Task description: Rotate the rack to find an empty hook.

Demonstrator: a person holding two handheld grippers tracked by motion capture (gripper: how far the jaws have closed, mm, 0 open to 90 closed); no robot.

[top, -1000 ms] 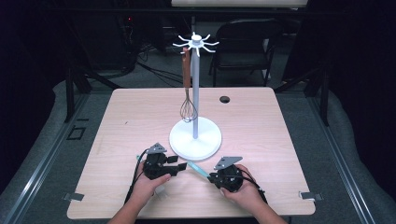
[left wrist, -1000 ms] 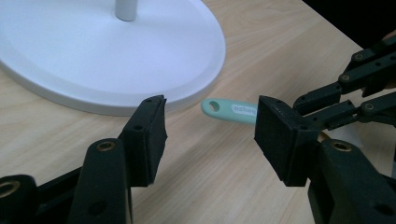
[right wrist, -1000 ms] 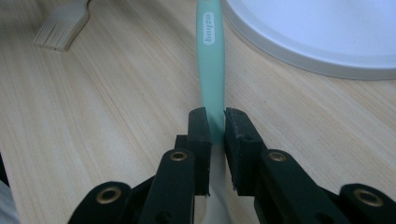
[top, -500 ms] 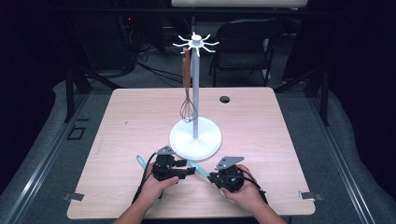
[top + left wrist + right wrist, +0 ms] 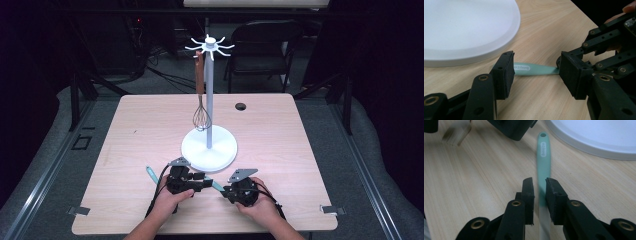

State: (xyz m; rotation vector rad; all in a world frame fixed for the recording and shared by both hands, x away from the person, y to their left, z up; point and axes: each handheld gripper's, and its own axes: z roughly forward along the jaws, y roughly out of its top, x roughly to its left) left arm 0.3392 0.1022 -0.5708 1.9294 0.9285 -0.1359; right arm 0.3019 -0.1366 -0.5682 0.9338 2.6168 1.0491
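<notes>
Teal spatula [image 5: 543, 157]: we see it flat on the table [image 5: 280, 130], at 6 o'clock from the white stand base [image 5: 209, 149], its length running between our 2 grippers; in the high view a teal end [image 5: 151, 174] pokes out at 9 o'clock of the left gripper.
Left gripper [image 5: 535, 72]: our jaws stand wide apart, having just closed a little; the printed handle lies across the gap between them, and no pad presses on it.
Right gripper [image 5: 539, 192]: our jaws are narrow, 1 on each side of the handle, having just opened a little; we cannot tell whether the pads still pinch it.
Stand: white pole with hooks on top, a whisk [image 5: 201, 117] hanging at 9 o'clock of the pole.
Hands: 1 behind each gripper, at the table's 6 o'clock edge.
</notes>
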